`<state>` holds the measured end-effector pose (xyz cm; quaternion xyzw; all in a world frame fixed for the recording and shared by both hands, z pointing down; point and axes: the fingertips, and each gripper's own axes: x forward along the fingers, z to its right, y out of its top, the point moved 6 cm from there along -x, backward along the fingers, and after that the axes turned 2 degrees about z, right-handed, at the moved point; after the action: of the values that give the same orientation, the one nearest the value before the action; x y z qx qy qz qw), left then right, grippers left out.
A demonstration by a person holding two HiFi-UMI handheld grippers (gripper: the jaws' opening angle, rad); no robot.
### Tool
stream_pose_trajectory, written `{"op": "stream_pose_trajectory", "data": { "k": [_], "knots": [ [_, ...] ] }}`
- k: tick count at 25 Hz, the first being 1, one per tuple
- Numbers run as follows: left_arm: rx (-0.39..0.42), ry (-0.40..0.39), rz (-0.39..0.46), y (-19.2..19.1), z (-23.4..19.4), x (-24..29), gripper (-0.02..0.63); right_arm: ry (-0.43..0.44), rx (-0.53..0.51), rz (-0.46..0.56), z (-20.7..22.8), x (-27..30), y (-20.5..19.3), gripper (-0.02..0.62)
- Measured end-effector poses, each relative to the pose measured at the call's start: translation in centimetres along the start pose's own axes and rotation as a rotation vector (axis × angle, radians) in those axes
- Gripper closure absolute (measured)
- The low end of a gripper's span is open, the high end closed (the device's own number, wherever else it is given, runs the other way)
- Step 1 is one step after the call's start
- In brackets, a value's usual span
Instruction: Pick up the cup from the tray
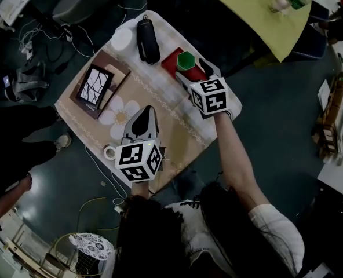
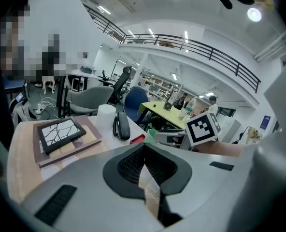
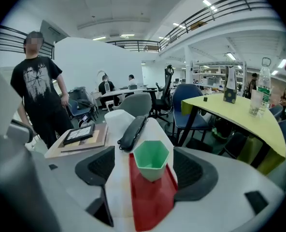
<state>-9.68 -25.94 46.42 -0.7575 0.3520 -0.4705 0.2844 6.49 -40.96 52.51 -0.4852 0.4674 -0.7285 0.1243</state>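
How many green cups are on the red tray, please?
1. The green cup stands upright on the red tray, right before the right gripper's open jaws; none appears hidden behind it.

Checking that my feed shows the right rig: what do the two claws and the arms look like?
Left claw and right claw: pale grey shells with dark ribbed pads. Each carries a white cube of black square markers. The person wears a white short sleeve.

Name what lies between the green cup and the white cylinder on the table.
A long black case lies between the green cup and the white cylinder. The head view shows this most plainly.
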Motion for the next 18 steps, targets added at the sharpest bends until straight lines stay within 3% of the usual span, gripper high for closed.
{"op": "stream_pose_trajectory", "data": {
  "k": [7,14,18],
  "knots": [
    [-0.026,0.014,-0.018,-0.4,-1.1,1.9,0.601,0.022,-0.042,-0.061,0.9,3.5,0.1,0.23],
    [-0.102,-0.005,-0.027,-0.8,-1.7,5.1,0.601,0.008,-0.066,-0.077,1.2,5.0,0.0,0.23],
    [-0.087,-0.012,-0.056,-1.6,-1.2,6.7,0.601,0.0,-0.089,-0.087,1.4,5.0,-0.1,0.23]
  ]
}}
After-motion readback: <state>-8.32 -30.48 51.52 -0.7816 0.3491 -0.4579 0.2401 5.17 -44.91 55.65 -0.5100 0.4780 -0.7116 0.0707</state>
